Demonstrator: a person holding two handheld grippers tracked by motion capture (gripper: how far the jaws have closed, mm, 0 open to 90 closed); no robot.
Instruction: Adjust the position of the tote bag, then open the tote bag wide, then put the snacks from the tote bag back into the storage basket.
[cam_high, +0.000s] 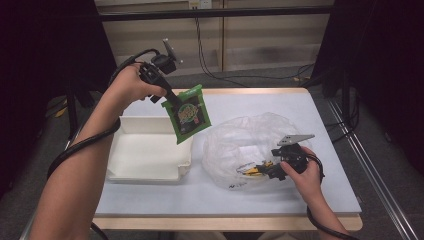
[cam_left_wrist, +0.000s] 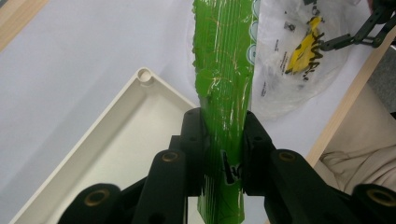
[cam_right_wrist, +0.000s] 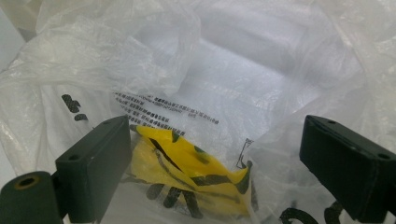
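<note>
My left claw (cam_high: 171, 102) pinches the green packet (cam_high: 189, 114), held up over the white tray's (cam_high: 150, 150) far right corner. I'd lower it flat before letting go, I think. My right claw (cam_high: 267, 169) is spread at the plastic bag (cam_high: 245, 137), near the yellow wrapper (cam_right_wrist: 187, 175).

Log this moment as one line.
left gripper: shut on green packet, above tray | right gripper: open at plastic bag
</note>
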